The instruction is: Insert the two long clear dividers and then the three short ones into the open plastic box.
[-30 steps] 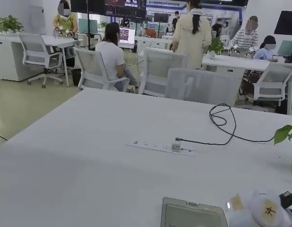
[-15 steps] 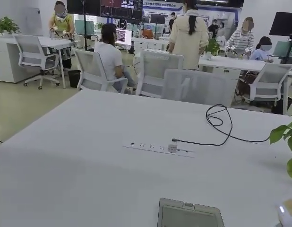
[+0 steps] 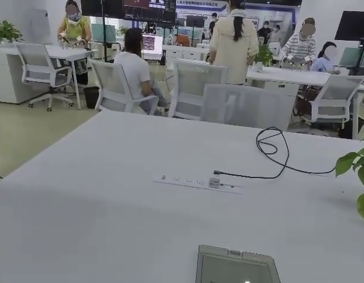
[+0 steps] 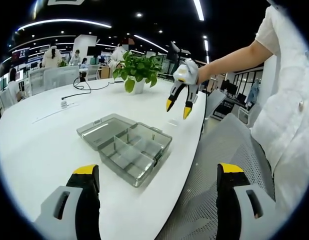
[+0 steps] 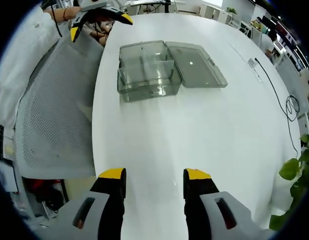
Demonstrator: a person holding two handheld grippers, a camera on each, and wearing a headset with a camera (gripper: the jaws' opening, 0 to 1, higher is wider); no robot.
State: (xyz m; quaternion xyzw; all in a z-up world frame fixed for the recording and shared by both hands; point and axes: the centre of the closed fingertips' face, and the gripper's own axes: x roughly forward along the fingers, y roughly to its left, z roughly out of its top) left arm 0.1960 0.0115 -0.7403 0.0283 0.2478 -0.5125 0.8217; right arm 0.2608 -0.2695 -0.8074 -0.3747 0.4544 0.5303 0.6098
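Note:
The clear plastic box (image 4: 137, 152) lies open near the table's front edge, its lid (image 4: 99, 129) flat beside it. Clear walls split its base into several compartments. My left gripper (image 4: 157, 172) hangs low in front of the box, over the table edge, jaws wide apart and empty. My right gripper (image 4: 180, 99) hovers above the table to the right of the box, open. From the right gripper view, the box (image 5: 147, 72) and lid (image 5: 197, 64) lie well ahead of the right gripper (image 5: 154, 175), with nothing between its jaws. The left gripper (image 5: 97, 17) sits beyond the box. The head view catches the lid (image 3: 238, 268).
A white power strip (image 3: 197, 183) and a looped black cable (image 3: 276, 150) lie mid-table. A potted plant (image 4: 137, 70) stands at the right. A grey mesh chair (image 5: 54, 100) is pushed against the near edge. People and office chairs (image 3: 120, 88) are beyond the table.
The head camera has drifted slightly. A gripper seen at the lower right of the head view one second ago has dropped out of that view. The box lid has not moved.

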